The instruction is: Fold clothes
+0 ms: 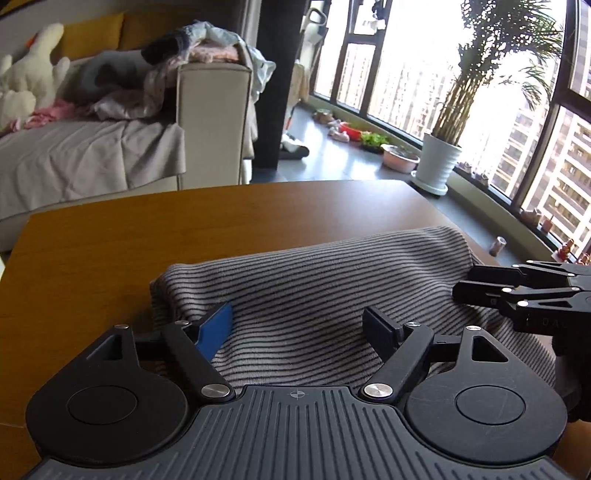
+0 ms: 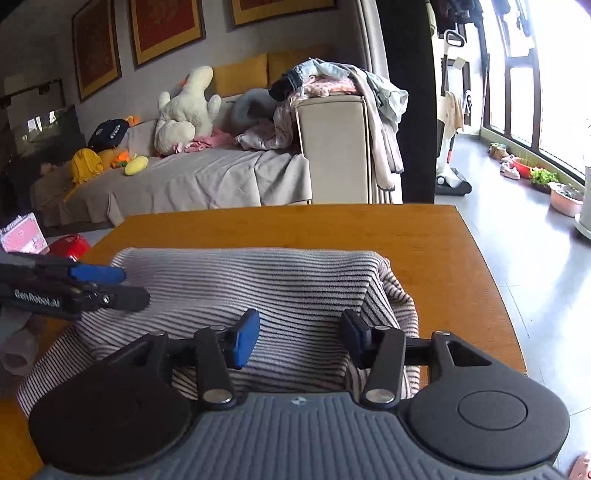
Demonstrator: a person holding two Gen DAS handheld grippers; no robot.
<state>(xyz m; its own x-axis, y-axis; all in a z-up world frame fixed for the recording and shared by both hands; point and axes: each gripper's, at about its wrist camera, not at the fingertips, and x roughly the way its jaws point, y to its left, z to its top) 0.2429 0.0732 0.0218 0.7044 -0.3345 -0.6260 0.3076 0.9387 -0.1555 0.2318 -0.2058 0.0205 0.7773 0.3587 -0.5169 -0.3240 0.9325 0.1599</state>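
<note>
We judge the grey, black-striped knit garment (image 2: 258,288) on the wooden bench (image 2: 424,240) soft, light and floppy. Its doubled far edge or corners offer the firmest hold. Fingers of both the left gripper (image 1: 299,328) and right gripper (image 2: 299,338) stand apart, empty.

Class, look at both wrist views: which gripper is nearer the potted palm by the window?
Right. The right gripper is over the striped garment's window-side end, towards the potted palm; the left gripper is over its sofa-side end.

I am in a home's living room. A sofa (image 2: 207,177) holds plush toys (image 2: 186,110). Framed pictures (image 2: 166,27) hang above; a potted palm (image 1: 439,162) stands by tall windows (image 1: 399,62).
</note>
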